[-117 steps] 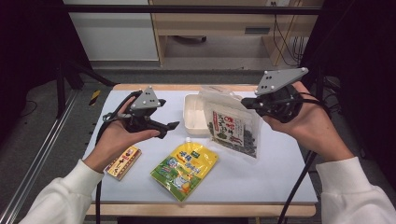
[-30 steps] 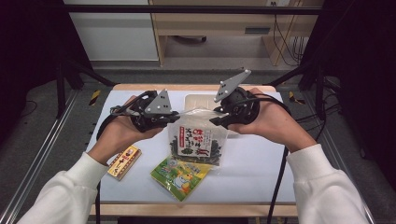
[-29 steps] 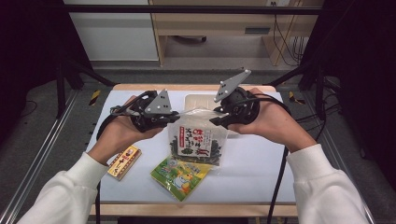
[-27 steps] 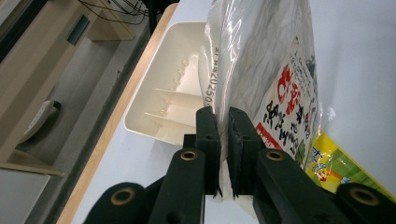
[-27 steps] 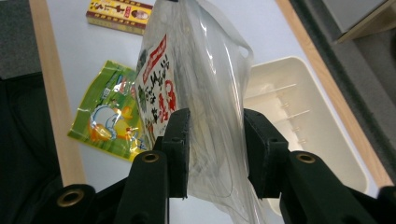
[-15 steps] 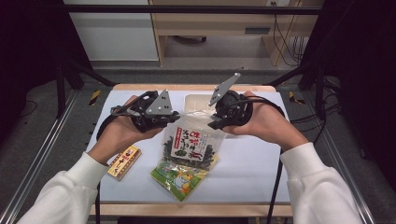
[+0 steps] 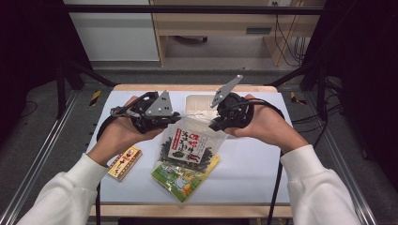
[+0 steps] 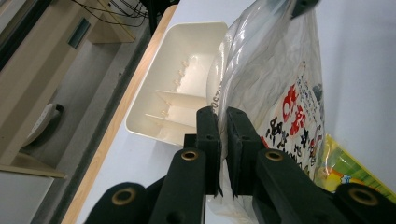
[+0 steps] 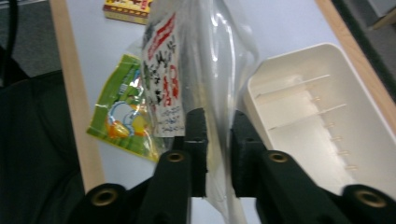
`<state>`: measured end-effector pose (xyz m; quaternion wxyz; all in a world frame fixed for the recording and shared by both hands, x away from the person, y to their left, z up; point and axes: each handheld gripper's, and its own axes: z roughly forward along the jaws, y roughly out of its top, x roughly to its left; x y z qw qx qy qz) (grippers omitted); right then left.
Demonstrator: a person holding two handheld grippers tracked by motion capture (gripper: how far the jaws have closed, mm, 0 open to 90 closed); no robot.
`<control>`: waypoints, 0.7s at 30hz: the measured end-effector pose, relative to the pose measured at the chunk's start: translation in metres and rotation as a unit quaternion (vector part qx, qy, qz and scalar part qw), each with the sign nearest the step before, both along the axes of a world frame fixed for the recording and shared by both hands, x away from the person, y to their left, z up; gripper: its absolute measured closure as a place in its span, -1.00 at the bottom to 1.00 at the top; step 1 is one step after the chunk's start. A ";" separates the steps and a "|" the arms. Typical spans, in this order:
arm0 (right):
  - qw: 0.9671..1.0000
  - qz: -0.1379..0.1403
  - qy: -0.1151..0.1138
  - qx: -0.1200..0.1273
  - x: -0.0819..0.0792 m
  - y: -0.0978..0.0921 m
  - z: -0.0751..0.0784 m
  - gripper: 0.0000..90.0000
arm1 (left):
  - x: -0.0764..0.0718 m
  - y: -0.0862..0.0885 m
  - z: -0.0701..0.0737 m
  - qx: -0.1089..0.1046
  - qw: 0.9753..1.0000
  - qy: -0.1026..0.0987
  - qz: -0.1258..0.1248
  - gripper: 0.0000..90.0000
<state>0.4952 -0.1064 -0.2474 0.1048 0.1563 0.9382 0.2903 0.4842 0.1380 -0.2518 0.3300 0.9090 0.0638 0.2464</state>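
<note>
A clear bag of dark seaweed (image 7: 185, 146) with a red and white label hangs above the table between both grippers. My left gripper (image 7: 172, 120) is shut on the bag's upper left edge (image 8: 243, 93), its jaws pressed on the plastic film. On the upper right corner my right gripper (image 7: 213, 125) is shut, the film (image 9: 219, 70) pinched between its jaws. The bag's lower end hangs over a green and yellow snack packet (image 7: 184, 179) lying flat on the table.
A white divided tray (image 7: 199, 100) stands at the back of the table, behind the grippers; its partitions (image 8: 180, 100) and rim (image 9: 299, 60) are seen up close. A small yellow and red box (image 7: 124, 162) lies at the front left. Metal rails flank the table.
The right gripper carried the seaweed bag from the right to the table's middle. The left gripper now grips its other top edge, and the bag has tilted over the snack packet.
</note>
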 end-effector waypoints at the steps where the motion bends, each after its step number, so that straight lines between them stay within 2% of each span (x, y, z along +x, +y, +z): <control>1: 1.000 0.004 0.005 0.001 0.000 0.000 0.000 0.71 | 0.000 0.000 0.000 0.000 1.000 -0.001 0.000 0.87; 6: 1.000 0.008 0.014 0.001 0.000 0.003 -0.002 0.69 | -0.002 -0.002 0.001 -0.003 1.000 -0.003 -0.004 0.87; 8: 1.000 0.006 0.007 -0.001 0.001 0.005 -0.003 0.79 | -0.002 -0.002 0.000 -0.006 1.000 -0.005 -0.005 0.87; 11: 1.000 -0.002 0.008 0.001 0.002 0.005 -0.004 0.89 | -0.002 -0.001 0.000 -0.009 1.000 -0.006 -0.007 0.87; 14: 1.000 -0.001 0.010 0.015 0.002 0.003 -0.003 0.93 | 0.001 0.002 0.001 -0.016 1.000 0.005 -0.004 0.82; 16: 1.000 0.001 0.017 0.024 0.002 0.002 -0.002 0.95 | 0.003 0.004 0.001 -0.020 1.000 0.014 0.001 0.69; 17: 1.000 0.001 0.017 0.024 0.002 0.002 -0.002 0.95 | 0.003 0.004 0.001 -0.020 1.000 0.014 0.001 0.55; 18: 1.000 0.004 0.019 0.025 0.002 0.002 -0.002 0.95 | 0.004 0.004 0.001 -0.026 1.000 0.015 0.007 0.55; 19: 0.999 0.002 0.022 0.028 0.002 0.001 -0.002 0.96 | 0.005 0.005 0.001 -0.037 0.999 0.013 0.014 0.36; 21: 0.999 0.003 0.023 0.032 0.002 0.000 -0.001 0.96 | 0.006 0.006 0.002 -0.049 0.999 0.009 0.021 0.21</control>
